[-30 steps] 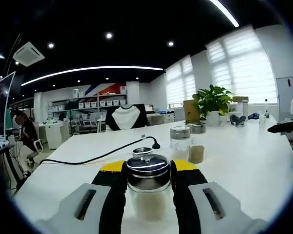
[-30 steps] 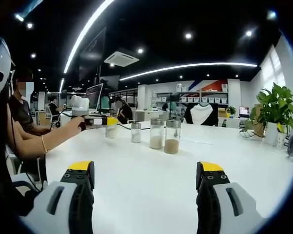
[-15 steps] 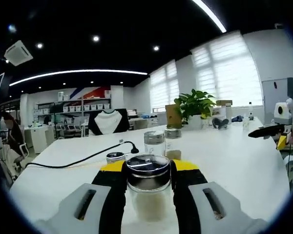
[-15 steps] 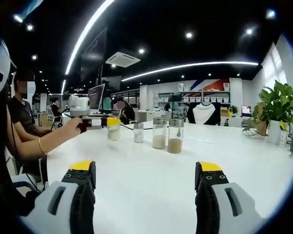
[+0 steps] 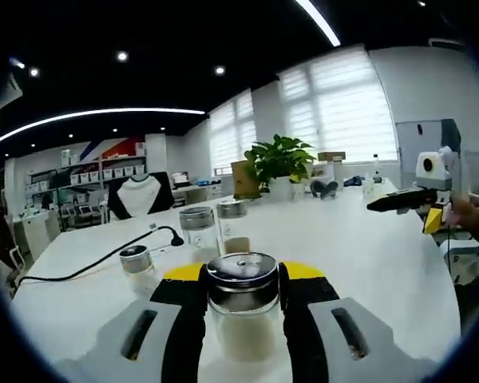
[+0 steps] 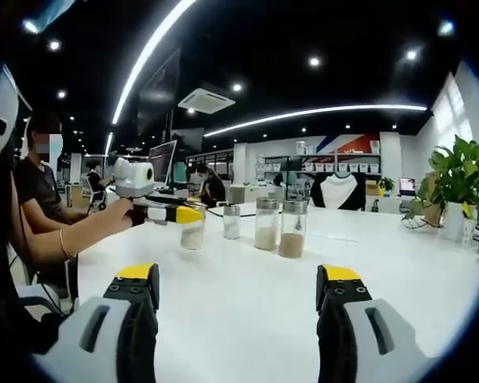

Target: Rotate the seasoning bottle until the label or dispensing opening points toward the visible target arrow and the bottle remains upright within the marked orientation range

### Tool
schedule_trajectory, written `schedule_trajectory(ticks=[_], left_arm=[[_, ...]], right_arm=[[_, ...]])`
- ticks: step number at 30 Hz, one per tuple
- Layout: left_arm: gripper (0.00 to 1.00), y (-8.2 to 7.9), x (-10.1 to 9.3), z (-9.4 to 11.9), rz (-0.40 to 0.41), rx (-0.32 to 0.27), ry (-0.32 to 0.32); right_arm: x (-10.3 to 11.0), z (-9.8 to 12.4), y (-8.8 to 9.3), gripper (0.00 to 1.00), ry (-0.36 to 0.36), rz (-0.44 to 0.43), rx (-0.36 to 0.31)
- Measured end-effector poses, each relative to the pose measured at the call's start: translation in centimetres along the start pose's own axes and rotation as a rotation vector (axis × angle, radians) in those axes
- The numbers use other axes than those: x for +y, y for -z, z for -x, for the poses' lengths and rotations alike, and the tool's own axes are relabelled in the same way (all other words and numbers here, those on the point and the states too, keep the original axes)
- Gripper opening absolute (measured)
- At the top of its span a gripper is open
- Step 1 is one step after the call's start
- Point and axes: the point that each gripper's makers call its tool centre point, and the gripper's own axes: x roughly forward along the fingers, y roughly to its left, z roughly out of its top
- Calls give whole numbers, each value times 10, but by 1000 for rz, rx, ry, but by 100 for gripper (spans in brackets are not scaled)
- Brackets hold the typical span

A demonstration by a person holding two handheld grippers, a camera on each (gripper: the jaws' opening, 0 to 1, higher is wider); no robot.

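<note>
Glass seasoning bottle [image 5: 242,307] clamped upright in left tongs [image 5: 241,299] (right tongs [image 6: 238,299] wide apart, empty).

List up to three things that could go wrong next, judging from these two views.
1. The left gripper holds the bottle by its glass sides; during turning it might slip or tilt.
2. Three jars stand close ahead, so a swing could topple one.
3. A black cable lies on the table nearby and could snag.

Seasoning bottle [image 5: 241,307] between left tool [image 5: 241,297] jaws, jars [image 5: 198,228] behind on table [image 5: 367,263]
</note>
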Motion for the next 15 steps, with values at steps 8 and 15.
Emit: schedule_trajectory(ticks=[8, 15], left_arm=[[37, -5, -25, -3, 20, -9, 59], [37, -8, -52, -7, 3, 2, 140]], right_arm=[[10, -7, 1, 80, -38, -6, 0], [16, -13, 3, 78, -64, -11, 2]])
